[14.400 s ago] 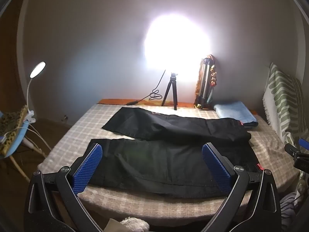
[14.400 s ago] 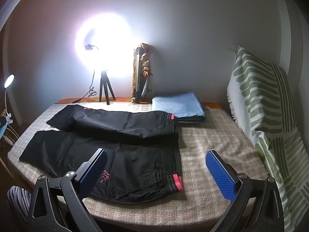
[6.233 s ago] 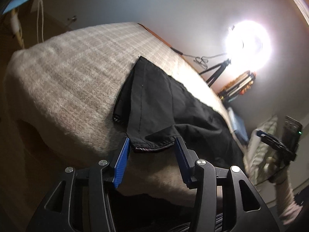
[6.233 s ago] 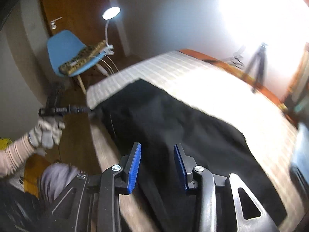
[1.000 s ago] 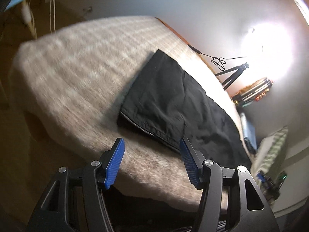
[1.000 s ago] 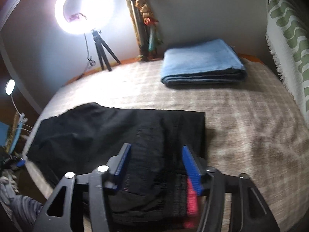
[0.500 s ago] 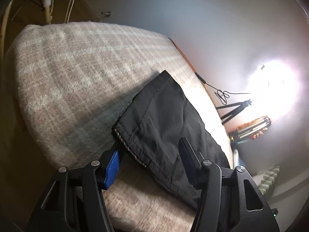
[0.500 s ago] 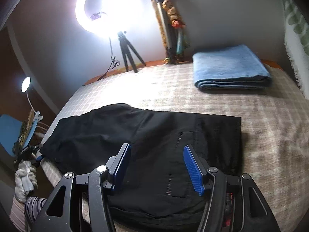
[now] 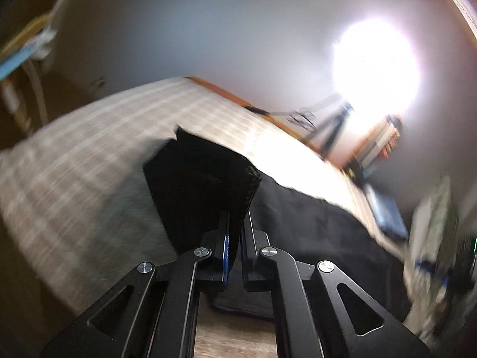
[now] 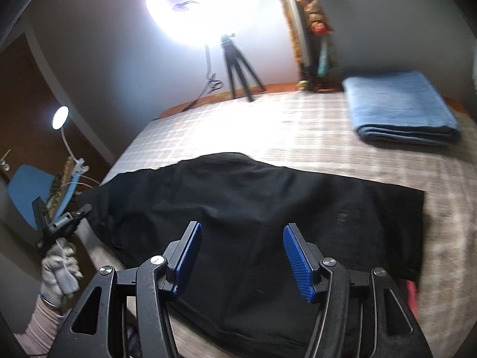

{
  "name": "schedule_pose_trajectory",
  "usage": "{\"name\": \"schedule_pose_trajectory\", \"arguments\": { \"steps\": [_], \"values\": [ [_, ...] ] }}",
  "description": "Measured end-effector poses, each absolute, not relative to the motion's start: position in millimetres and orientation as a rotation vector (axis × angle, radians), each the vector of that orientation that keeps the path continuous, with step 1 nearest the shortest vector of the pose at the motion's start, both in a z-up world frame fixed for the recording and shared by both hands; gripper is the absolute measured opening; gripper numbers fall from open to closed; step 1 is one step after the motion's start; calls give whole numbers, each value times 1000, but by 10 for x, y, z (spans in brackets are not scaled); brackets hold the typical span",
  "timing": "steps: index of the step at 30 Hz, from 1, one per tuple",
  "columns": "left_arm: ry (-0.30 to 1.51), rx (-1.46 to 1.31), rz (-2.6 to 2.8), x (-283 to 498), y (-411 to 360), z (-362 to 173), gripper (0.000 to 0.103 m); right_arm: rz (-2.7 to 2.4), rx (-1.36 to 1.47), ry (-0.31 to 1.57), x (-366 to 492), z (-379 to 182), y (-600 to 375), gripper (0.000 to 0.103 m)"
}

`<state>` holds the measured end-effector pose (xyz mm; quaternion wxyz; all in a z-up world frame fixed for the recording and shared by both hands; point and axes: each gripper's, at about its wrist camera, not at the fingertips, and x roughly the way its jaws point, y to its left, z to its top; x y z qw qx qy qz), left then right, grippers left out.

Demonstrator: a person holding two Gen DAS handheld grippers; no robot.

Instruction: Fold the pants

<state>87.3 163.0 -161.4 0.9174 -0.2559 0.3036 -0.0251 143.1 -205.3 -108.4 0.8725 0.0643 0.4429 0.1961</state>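
Black pants lie across the near part of a bed covered with a pale checked blanket. In the left wrist view, the left gripper is clamped on the hem end of the pants, which stands lifted off the blanket in a dark flap between the two blue pads; the frame is motion-blurred. In the right wrist view, the same gripper appears at the left edge of the bed, held by a gloved hand, with the pants' corner at its tip. The right gripper hangs spread apart above the middle of the pants, its blue pads holding nothing. A folded blue towel rests at the far right of the bed, well apart from the pants. A ring light on a tripod stands behind the bed.
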Motion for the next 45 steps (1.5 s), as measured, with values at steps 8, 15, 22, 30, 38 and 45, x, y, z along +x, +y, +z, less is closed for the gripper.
{"name": "schedule_pose_trajectory", "arguments": {
  "steps": [8,15,22,30,38,45],
  "values": [
    [615,-553,-25,805,1752,-1716,4,574,32,972,1766,-1152,-1127,60],
    [601,-583,-55,778,1787,-1726,4,789,-37,1057,2196,-1193,16,70],
    [598,-595,-124,835,1626,-1792,4,949,-148,1188,2502,-1334,1397,70],
    [606,-577,-158,883,1513,-1896,4,922,-354,1342,2547,-1803,2213,70],
    [596,-571,-143,870,1514,-1952,4,921,-449,1346,2452,-1966,2440,70],
    [568,-540,-116,777,1460,-1894,4,873,-526,1345,2401,-2057,2431,0]
  ]
}}
